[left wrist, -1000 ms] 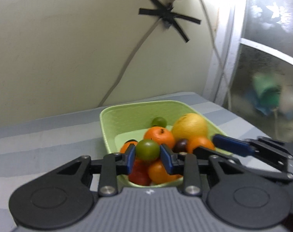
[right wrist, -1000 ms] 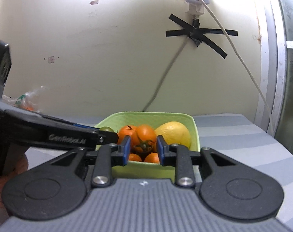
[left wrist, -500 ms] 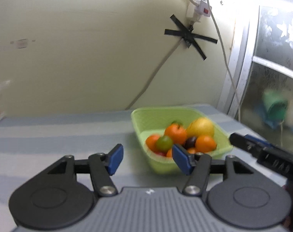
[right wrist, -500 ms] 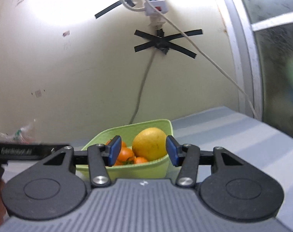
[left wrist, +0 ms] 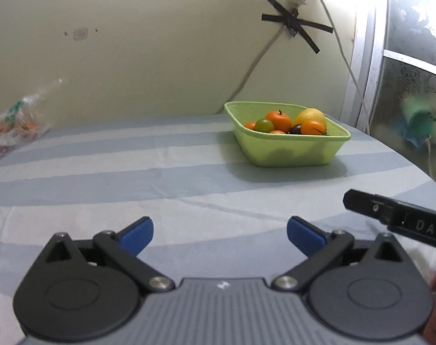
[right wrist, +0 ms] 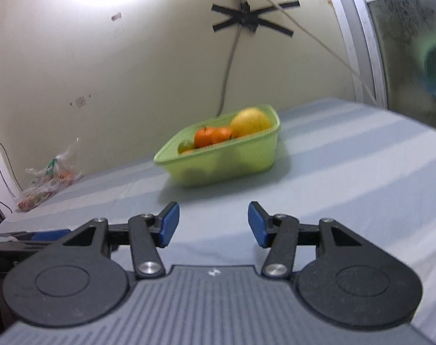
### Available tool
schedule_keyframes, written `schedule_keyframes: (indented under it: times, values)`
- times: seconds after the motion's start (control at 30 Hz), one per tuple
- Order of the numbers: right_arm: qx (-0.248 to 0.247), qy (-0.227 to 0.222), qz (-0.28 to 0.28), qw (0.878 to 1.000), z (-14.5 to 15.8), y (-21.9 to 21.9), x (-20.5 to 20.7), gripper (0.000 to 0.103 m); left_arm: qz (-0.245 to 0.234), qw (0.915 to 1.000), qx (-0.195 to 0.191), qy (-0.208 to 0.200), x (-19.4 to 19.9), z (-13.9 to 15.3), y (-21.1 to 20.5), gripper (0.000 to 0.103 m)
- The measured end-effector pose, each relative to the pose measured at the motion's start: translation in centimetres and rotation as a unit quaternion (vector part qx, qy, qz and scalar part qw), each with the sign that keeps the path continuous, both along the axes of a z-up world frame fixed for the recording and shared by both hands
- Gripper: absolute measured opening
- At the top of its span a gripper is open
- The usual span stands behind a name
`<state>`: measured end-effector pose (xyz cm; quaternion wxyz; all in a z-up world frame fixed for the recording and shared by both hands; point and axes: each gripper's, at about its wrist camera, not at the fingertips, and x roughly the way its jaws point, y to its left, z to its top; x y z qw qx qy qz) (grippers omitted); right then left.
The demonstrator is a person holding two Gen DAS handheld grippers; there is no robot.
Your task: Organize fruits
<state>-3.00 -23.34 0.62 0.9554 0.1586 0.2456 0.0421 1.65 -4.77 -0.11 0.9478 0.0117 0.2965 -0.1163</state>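
Both jaws: spread, empty; wider than before.
Left view only: dark plum (left wrist: 296, 128) in light green plastic basket (left wrist: 289, 149).
Change: left gripper (left wrist: 219, 234) and right gripper (right wrist: 211, 223) farther from basket.

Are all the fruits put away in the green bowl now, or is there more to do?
Looks nearly done. The green bowl already holds the oranges, a yellow fruit and a green one. The left tool and right tool are both open and empty. No loose fruit shows on the striped cloth. What the plastic bag holds is unclear.
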Motion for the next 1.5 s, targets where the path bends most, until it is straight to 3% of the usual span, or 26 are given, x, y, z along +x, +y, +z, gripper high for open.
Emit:
schedule_keyframes:
  times: [0.3, 0.53, 0.67, 0.9, 1.3, 1.5]
  values:
    - [-0.004, 0.004, -0.015, 1.000, -0.2, 0.6, -1.5, 0.056, 0.024, 0.9993, 0.011, 0.025, -1.8, -1.4, 1.0, 0.103]
    - [0.049, 0.040, -0.031, 0.998, -0.9, -1.4, -0.5, 0.056, 0.057, 0.9974, 0.023, 0.037, -1.9, -1.9, 1.6, 0.103]
    - [0.052, 0.040, -0.031, 0.997, -1.0, -1.6, -0.5, 0.056, 0.059, 0.9968, 0.042, 0.035, -2.0, -2.1, 1.2, 0.103]
    - [0.029, 0.035, -0.028, 0.999, -0.9, -0.9, -0.7, 0.063, 0.057, 0.9969, 0.040, 0.035, -1.9, -2.1, 1.3, 0.103]
    - [0.046, 0.030, -0.022, 0.998, -0.9, -1.4, -0.8, 0.069, 0.048, 0.9973, 0.040, 0.038, -2.1, -2.0, 1.4, 0.103]
    - [0.051, 0.031, -0.021, 0.998, -0.9, -1.5, -0.6, 0.069, 0.047, 0.9963, 0.071, 0.018, -2.7, -2.0, 0.5, 0.103]
